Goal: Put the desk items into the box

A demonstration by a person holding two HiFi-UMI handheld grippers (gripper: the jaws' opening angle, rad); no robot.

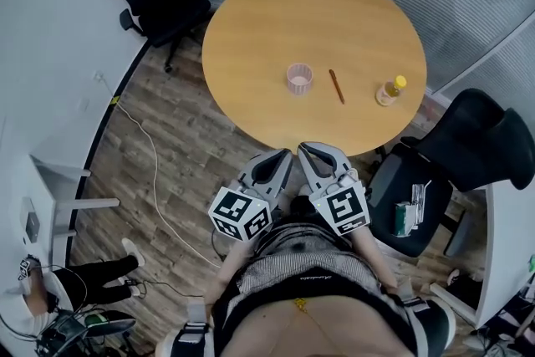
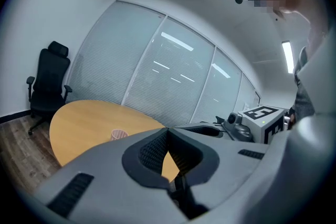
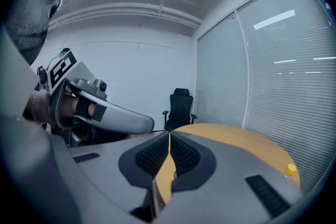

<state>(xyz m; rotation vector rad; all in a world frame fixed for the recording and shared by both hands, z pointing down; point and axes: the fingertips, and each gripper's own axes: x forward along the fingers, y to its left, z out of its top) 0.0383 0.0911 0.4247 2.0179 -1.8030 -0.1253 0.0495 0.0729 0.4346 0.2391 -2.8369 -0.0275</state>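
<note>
Head view first: the round bench [image 1: 251, 54] carries three items in a loose row, a pink cup [image 1: 299, 78], a brown pencil [image 1: 336, 85] and a small bottle [image 1: 389, 90] with a yellow cap. They sit well apart from each other, and none is packed yet. The left gripper [image 1: 282, 157] and right gripper [image 1: 309, 151] hang side by side just short of the near edge of the bench, close to the person's body. No box shows anywhere here.

Left gripper view: the jaws are clenched, tips meeting, with nothing between them. The cup [image 2: 119, 134] stands out on the bench ahead, far off.

Right gripper view: same story, with the jaws pressed together and empty. The bottle's yellow cap [image 3: 290, 169] peeks in low at the right, and a black chair [image 3: 180, 106] stands beyond the bench.

My read: this is the approach, before any first pick. Next, one gripper needs to spread its jaws, reach out over the bench and line up on an item. The cup lies most directly ahead. The box also has to be found.
</note>
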